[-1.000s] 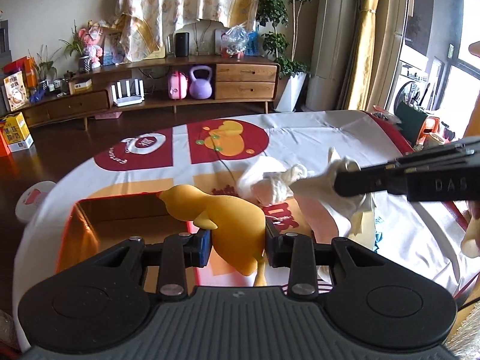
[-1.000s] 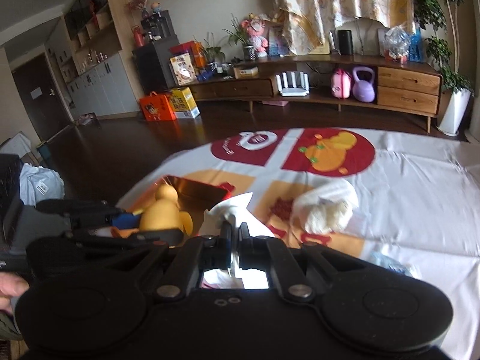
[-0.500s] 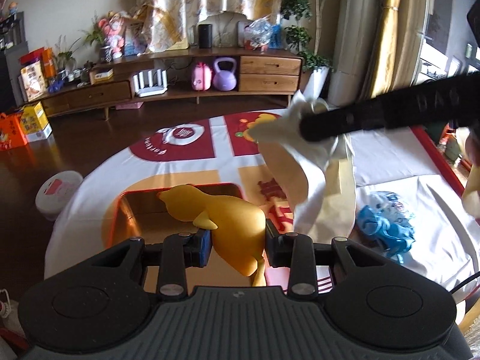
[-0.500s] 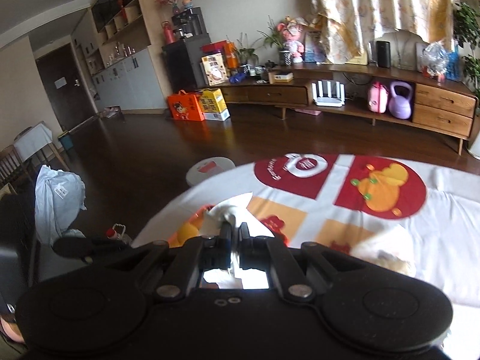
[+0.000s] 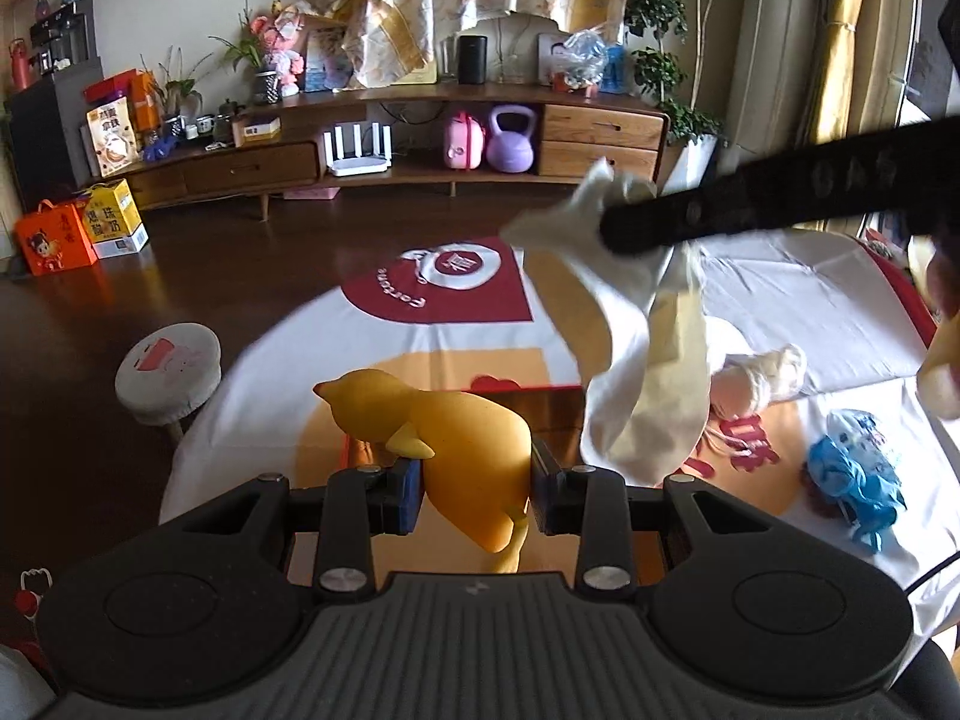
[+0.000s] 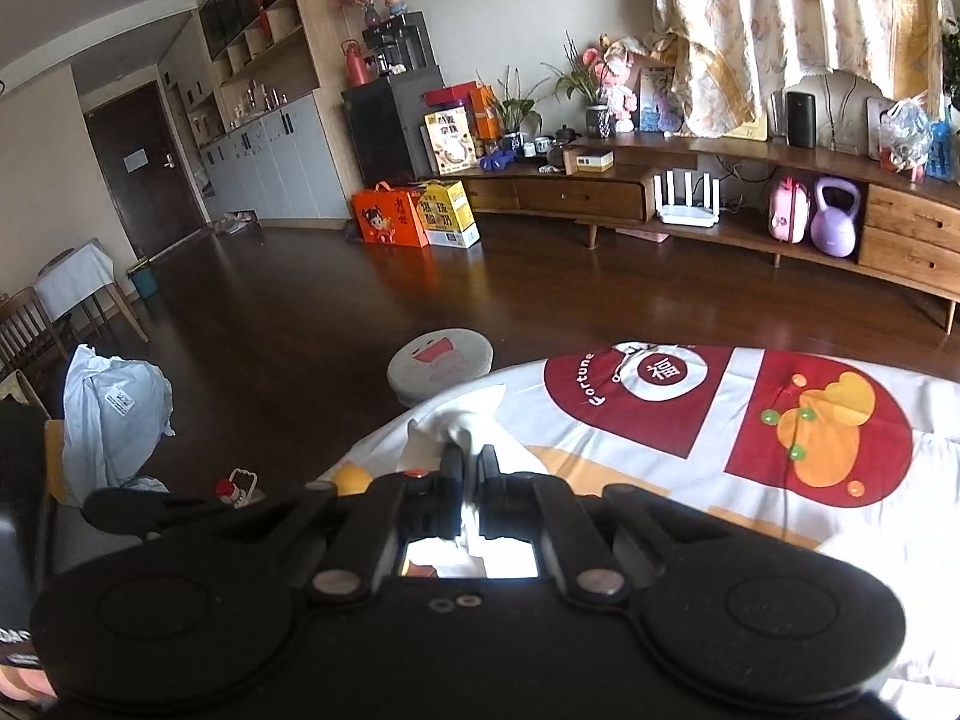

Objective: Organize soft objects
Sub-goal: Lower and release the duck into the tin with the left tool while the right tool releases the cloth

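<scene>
Above the tablecloth [image 5: 810,282], the left hand-held gripper [image 5: 474,489] clamps a yellow duck [image 5: 462,444]; the right [image 6: 471,468] pinches white cloth [image 5: 630,360].

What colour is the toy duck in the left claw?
Yellow duck; clearest in the left wrist view.

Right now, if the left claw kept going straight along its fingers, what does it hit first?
Probably the open cardboard box on the table, just ahead of and below the left claw, which is clamped on the yellow duck toy. Depth is unclear; the hanging white cloth looks off to the right.
</scene>
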The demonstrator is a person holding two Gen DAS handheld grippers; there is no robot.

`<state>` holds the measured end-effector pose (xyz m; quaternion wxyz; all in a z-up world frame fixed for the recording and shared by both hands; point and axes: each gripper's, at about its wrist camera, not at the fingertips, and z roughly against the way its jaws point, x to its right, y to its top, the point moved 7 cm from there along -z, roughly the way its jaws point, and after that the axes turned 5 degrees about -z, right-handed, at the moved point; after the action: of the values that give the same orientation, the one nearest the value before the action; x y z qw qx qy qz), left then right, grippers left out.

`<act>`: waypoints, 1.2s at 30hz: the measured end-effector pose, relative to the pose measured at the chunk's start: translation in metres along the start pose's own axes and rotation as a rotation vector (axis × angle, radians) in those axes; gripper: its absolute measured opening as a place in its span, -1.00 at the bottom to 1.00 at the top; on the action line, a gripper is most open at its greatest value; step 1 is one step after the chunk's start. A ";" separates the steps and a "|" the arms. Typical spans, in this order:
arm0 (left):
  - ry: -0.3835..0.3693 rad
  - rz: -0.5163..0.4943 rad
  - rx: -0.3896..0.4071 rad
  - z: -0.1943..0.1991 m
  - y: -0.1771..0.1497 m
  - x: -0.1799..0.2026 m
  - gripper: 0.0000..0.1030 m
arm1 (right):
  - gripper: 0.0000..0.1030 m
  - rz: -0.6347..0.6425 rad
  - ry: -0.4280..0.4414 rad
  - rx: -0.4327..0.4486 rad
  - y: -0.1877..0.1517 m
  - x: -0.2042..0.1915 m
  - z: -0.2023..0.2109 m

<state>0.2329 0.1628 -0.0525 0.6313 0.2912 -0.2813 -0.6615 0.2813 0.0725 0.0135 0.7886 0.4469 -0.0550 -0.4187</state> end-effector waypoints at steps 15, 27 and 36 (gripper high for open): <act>-0.072 0.039 -0.130 -0.066 -0.045 0.021 -0.34 | -0.91 -0.037 -0.057 -0.193 -0.061 0.030 -0.075; -0.064 0.083 -0.199 -0.096 -0.061 0.011 -0.34 | -0.79 -0.031 -0.099 -0.285 -0.089 0.034 -0.108; -0.074 0.078 -0.224 -0.104 -0.066 0.015 -0.22 | -0.63 -0.038 -0.123 -0.309 -0.094 0.037 -0.113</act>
<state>0.2654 0.1505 -0.1716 0.6744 0.1829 -0.2397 -0.6740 0.2999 0.0974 -0.1349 0.8351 0.2949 -0.0299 -0.4635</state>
